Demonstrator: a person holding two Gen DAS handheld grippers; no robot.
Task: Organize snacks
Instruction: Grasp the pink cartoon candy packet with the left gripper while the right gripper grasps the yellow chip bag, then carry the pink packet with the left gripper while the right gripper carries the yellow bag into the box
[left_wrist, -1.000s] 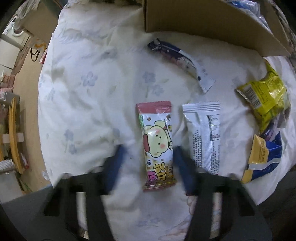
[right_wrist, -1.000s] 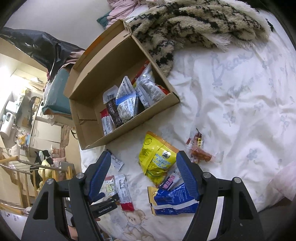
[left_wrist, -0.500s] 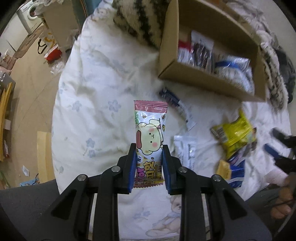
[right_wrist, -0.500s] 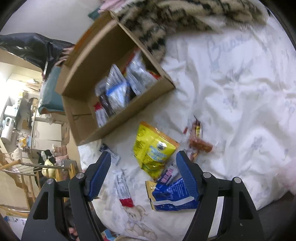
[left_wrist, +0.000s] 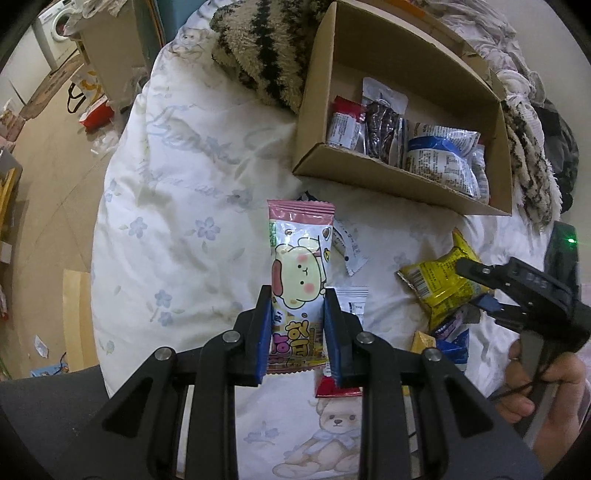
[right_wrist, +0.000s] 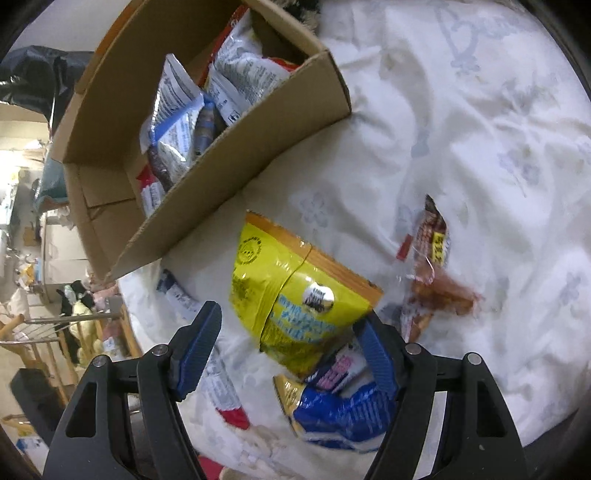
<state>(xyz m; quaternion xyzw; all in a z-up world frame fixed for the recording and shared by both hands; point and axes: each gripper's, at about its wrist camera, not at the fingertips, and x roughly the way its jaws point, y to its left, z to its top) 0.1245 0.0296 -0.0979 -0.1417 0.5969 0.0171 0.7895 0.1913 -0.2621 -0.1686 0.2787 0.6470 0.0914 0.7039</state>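
White floral bedding (left_wrist: 177, 206) fills the left view, where our left gripper (left_wrist: 297, 332) clamps a pink snack (left_wrist: 299, 280) above it — box (left_wrist: 402, 184) beyond. Right view: our right gripper (right_wrist: 291, 350) gapes over a yellow bag (right_wrist: 291, 284) — touching nothing.

A home bedroom: floral duvet (left_wrist: 177, 206), washing machine (left_wrist: 55, 26).

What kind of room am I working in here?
Most likely a bedroom in a home: the snacks lie on a floral quilt beside a fuzzy striped blanket, and a washing machine stands beyond.
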